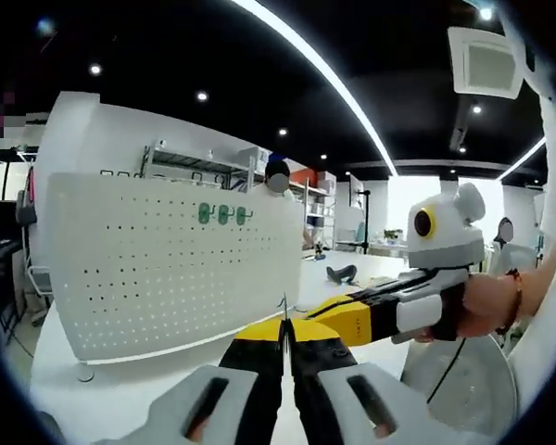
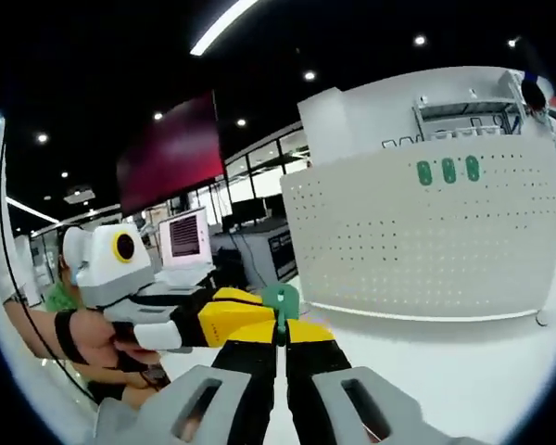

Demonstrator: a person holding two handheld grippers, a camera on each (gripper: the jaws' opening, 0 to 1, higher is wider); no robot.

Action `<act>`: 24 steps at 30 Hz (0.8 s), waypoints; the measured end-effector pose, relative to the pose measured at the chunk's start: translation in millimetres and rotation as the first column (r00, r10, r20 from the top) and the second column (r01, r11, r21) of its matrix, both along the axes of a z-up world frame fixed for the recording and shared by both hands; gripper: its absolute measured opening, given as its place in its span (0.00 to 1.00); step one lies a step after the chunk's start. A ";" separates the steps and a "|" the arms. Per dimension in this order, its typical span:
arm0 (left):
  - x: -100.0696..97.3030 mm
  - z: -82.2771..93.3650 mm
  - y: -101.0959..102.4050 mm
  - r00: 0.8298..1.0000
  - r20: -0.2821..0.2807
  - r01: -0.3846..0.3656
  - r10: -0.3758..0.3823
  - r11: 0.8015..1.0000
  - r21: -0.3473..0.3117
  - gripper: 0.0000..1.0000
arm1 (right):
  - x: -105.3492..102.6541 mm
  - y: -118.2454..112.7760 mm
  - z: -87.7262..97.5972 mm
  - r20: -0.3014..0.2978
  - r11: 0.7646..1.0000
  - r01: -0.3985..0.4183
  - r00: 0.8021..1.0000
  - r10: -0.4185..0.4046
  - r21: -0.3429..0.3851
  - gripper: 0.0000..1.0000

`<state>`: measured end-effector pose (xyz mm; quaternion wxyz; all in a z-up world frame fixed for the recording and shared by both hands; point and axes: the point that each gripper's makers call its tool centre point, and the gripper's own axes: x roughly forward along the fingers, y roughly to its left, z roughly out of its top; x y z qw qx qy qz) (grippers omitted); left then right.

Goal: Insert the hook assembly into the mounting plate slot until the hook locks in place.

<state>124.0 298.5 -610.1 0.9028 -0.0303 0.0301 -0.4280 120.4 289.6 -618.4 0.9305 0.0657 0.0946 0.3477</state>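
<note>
Right gripper view: 3 hooks (image 2: 448,171) (pegboard (image 2: 426,241))

Lighting/quality, both views: we see bright, even indoor light from long ceiling strip lights (image 1: 324,74) and small round spots (image 2: 419,40) on a dark ceiling. White pegboard (image 1: 167,269) well lit, no glare; holes sharp at centre. Bench (image 2: 463,371) reads near-white, w/ soft faint shadow under the board's lower edge. Strong fisheye bend: strip lights and board edges curve toward the edges. Background windows blown out, distant shelving soft.
</note>
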 end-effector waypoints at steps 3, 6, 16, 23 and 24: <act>2.1 -0.8 3.2 1.000 0.006 -0.025 0.025 1.000 0.008 0.02 | 1.5 3.5 0.2 0.008 1.000 0.012 1.000 -0.012 -0.004 0.01; 3.8 -2.0 7.2 0.998 -0.042 -0.040 0.039 0.999 -0.026 0.02 | 3.0 5.4 -0.6 0.013 1.000 0.023 1.000 -0.022 -0.014 0.01; 3.5 -13.0 18.0 0.991 -0.128 -0.051 0.044 0.997 -0.052 0.16 | 15.0 -1.2 0.3 0.039 0.997 0.061 0.997 -0.059 -0.038 0.01; -0.7 -14.9 27.4 0.989 -0.135 -0.072 0.062 0.995 -0.068 0.24 | 26.4 -4.1 7.1 0.085 0.993 0.108 0.991 -0.103 -0.055 0.01; -1.2 -15.3 27.7 0.989 -0.133 -0.070 0.061 0.996 -0.063 0.25 | 29.8 -5.9 7.1 0.080 0.991 0.123 0.990 -0.118 -0.057 0.01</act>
